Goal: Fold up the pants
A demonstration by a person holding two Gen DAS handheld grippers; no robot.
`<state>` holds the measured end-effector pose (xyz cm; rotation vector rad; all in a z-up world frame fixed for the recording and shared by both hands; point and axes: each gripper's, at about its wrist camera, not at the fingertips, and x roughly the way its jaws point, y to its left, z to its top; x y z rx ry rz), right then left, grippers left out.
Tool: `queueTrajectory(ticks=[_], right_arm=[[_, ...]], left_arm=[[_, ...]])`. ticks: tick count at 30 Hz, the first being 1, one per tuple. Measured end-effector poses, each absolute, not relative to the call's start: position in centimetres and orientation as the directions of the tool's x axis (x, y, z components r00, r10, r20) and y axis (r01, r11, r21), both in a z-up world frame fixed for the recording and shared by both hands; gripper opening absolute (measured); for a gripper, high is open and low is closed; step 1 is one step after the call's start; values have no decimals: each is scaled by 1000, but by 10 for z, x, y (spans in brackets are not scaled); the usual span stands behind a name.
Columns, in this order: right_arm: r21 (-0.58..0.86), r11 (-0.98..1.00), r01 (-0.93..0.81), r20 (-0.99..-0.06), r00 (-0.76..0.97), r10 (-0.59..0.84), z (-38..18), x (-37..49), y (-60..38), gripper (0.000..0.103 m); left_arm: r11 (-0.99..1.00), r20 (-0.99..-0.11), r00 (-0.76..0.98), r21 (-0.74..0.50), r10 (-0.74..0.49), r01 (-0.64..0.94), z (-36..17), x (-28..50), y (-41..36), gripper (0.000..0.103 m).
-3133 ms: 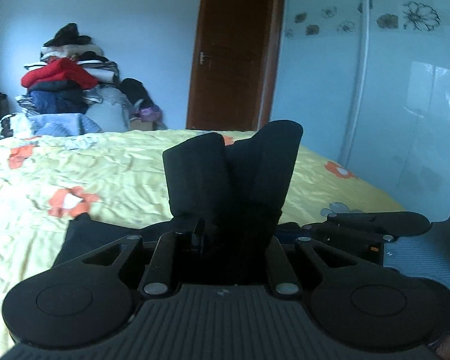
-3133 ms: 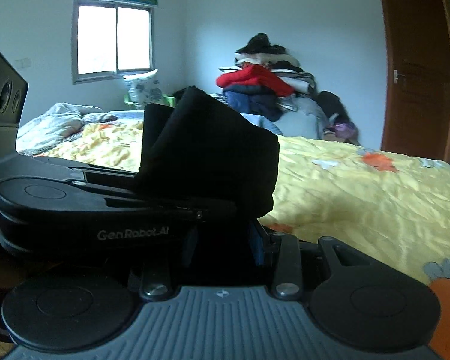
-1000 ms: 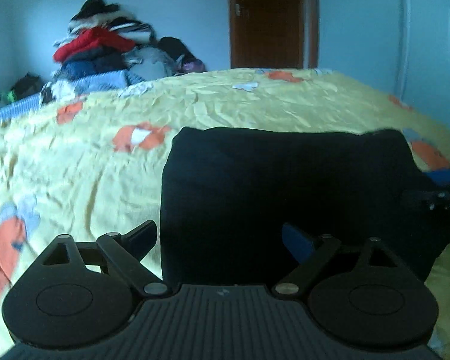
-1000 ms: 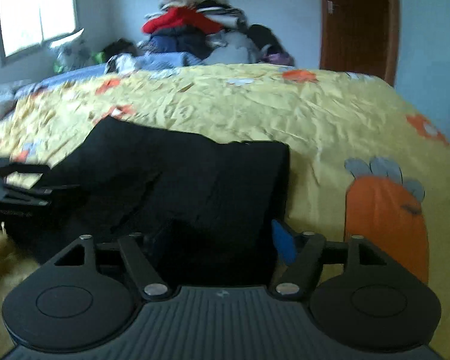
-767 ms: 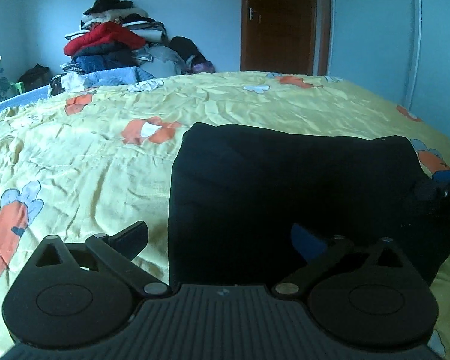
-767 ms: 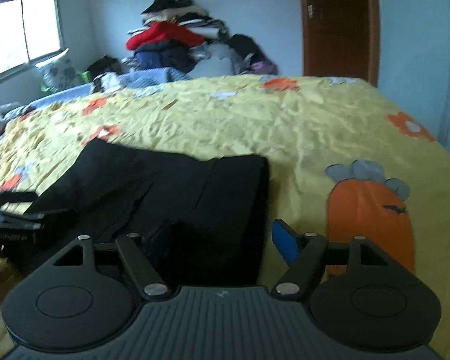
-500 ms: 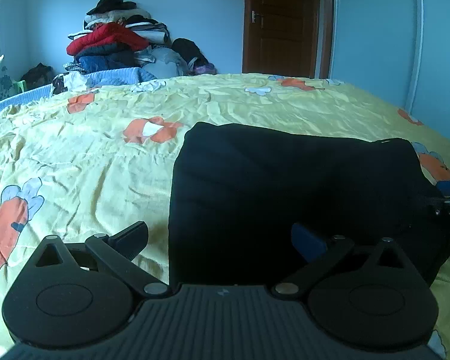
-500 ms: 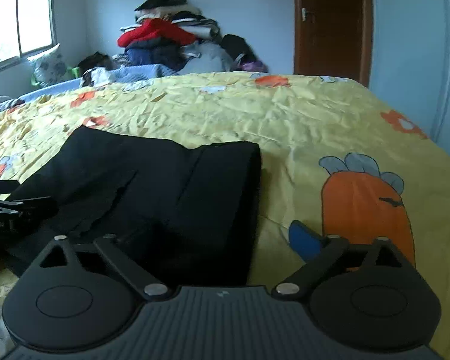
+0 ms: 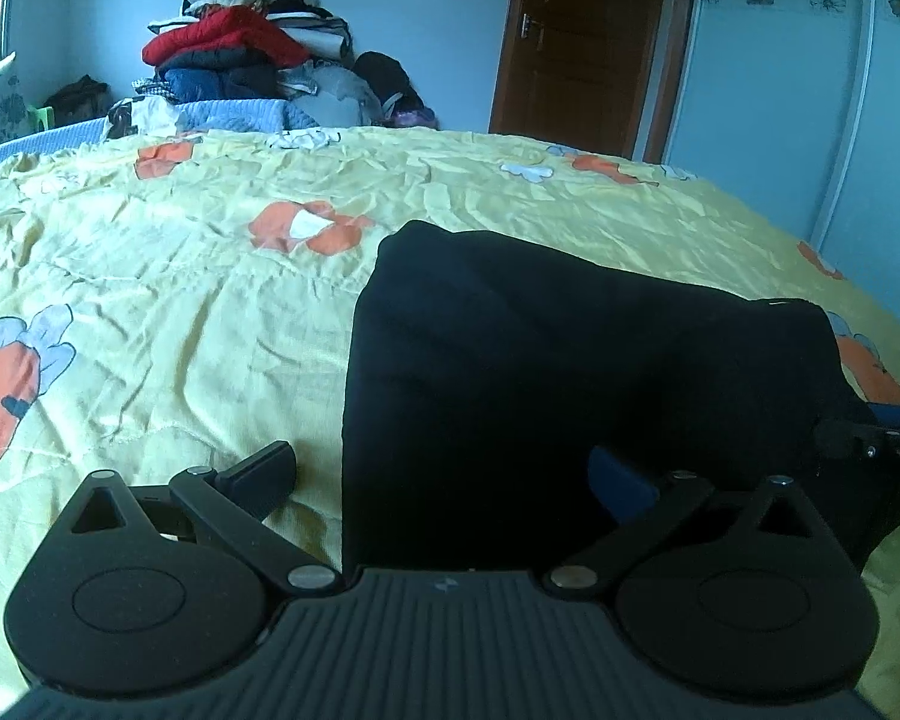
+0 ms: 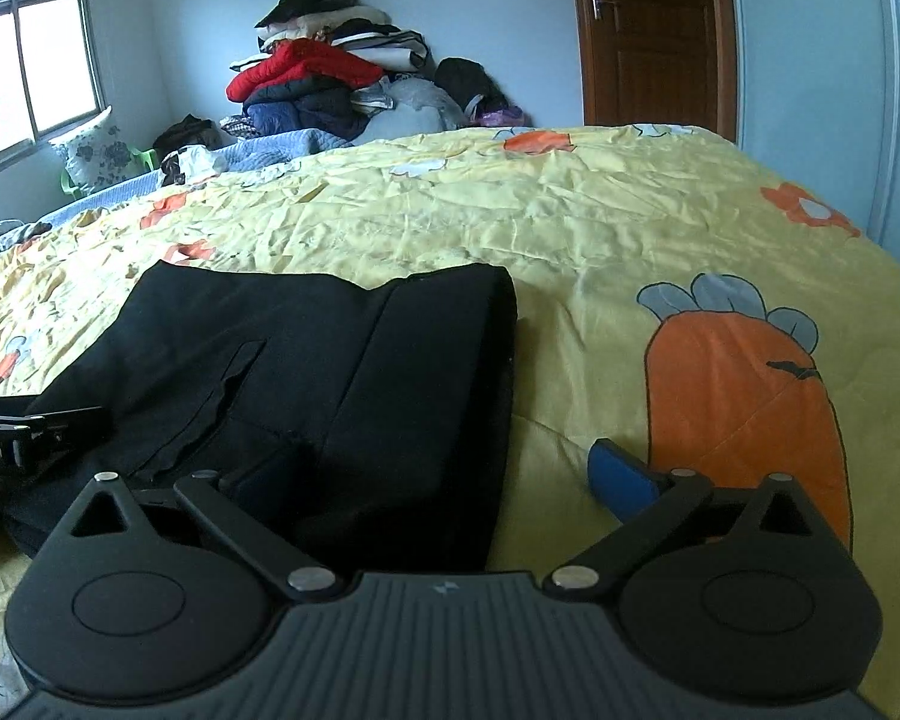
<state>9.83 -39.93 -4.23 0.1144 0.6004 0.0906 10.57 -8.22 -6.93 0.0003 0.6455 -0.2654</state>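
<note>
The black pants (image 9: 570, 372) lie folded into a flat block on the yellow bed (image 9: 150, 312), directly ahead of both my tongs. My left tongs (image 9: 444, 474) stand fully apart over the near left corner of the block: the outer finger sits over bare bedcover just beside the fabric edge, the blue-padded inner finger over the cloth, neither pressing it. My right tongs (image 10: 408, 480) have just been opening and now stand fully apart at the near right corner, the left finger over the cloth, the blue pad (image 10: 621, 474) over the bedcover next to the orange carrot print (image 10: 744, 414). Neither tongs grips anything. Beyond the bed, a clothes pile (image 10: 324, 84) rests against the far wall, left of a brown door (image 10: 654, 30).
</note>
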Motion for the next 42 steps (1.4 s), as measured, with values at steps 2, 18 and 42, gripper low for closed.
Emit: queueTrajectory(ticks=[2, 18, 42], right_arm=[[134, 990, -51, -558, 821, 118, -42, 98, -399, 103], [136, 989, -52, -557, 822, 120, -43, 99, -400, 103], [148, 987, -54, -555, 822, 128, -43, 98, -401, 103]], left_arm=[[967, -594, 767, -78, -242, 244, -70, 105, -83, 103], [967, -596, 764, -93, -246, 239, -69, 106, -84, 103], [966, -596, 762, -106, -253, 238, -69, 106, -82, 103]])
